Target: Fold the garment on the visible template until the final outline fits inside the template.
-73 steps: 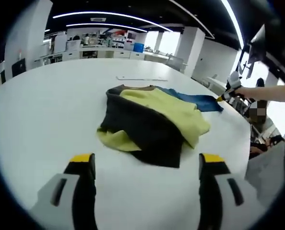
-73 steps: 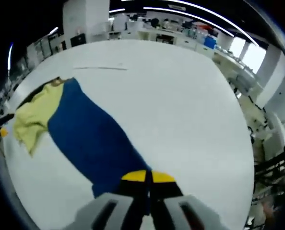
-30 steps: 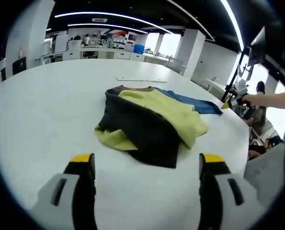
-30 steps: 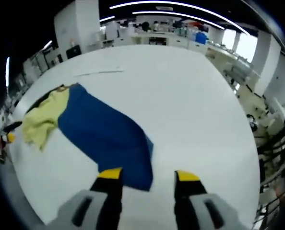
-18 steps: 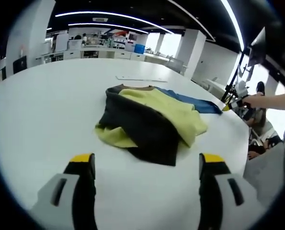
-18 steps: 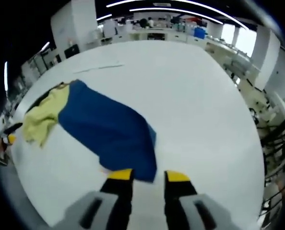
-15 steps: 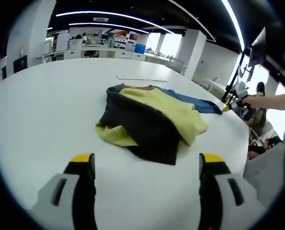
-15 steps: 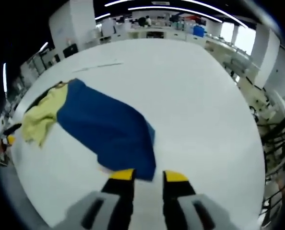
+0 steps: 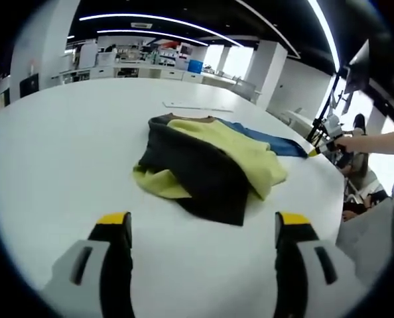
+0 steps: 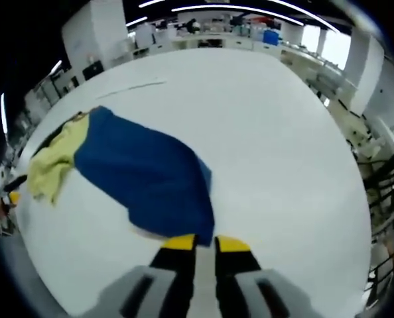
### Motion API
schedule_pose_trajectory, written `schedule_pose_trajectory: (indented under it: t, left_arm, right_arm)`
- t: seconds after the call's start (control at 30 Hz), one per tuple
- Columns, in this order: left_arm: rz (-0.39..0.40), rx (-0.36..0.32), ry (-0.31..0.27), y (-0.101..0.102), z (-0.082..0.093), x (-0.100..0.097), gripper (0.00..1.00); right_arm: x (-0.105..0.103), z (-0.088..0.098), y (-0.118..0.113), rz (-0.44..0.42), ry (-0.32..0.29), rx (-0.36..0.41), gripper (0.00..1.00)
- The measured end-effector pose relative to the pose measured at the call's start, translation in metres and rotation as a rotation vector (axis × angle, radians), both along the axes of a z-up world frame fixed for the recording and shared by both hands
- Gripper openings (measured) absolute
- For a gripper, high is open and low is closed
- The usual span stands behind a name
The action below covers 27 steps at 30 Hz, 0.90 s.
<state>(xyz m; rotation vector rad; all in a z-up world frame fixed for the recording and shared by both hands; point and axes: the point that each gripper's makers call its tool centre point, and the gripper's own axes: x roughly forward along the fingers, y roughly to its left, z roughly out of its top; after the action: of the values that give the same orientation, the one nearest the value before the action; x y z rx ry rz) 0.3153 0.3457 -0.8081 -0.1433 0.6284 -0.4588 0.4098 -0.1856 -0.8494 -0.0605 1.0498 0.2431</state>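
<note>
One garment (image 9: 210, 162) lies on the big white table (image 9: 58, 146), crumpled in dark, yellow and blue panels, with bare tabletop open all around it. In the right gripper view the blue panel (image 10: 147, 175) stretches toward the camera, and its near hem ends just at the yellow tips of the right claw (image 10: 205, 243), whose jaws stand almost together (whether cloth is pinched between them I cannot tell). The left claw (image 9: 201, 218) hangs wide open and empty, short of the dark fold. A thin pale strip (image 9: 197, 106) lies on the table beyond the garment. The table's far edge curves close behind the blue end.
</note>
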Motion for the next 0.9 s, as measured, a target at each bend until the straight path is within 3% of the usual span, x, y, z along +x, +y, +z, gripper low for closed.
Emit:
schedule_pose_trajectory:
  t: [0.3,0.5,0.6,0.63,0.9]
  left_arm:
    - [0.001,0.001,-0.002,0.0,0.001,0.0,0.86]
    - [0.001,0.008,0.0,0.004,0.001,0.0,0.86]
    - [0.0,0.008,0.002,0.003,0.001,0.0,0.86]
    - [0.0,0.008,0.003,0.003,0.001,0.0,0.86]
    - [-0.001,0.006,0.009,-0.002,0.0,0.002,0.86]
  right_arm:
    - [-0.002,0.004,-0.003,-0.016,-0.006,0.004,0.0]
    - [0.006,0.016,-0.025,-0.042,-0.03,-0.017,0.0]
    - [0.017,0.019,-0.046,-0.065,-0.045,-0.036,0.0]
    - [0.015,0.021,-0.039,-0.071,-0.046,-0.039,0.0]
    - [0.029,0.02,-0.054,-0.084,-0.044,-0.073,0.0]
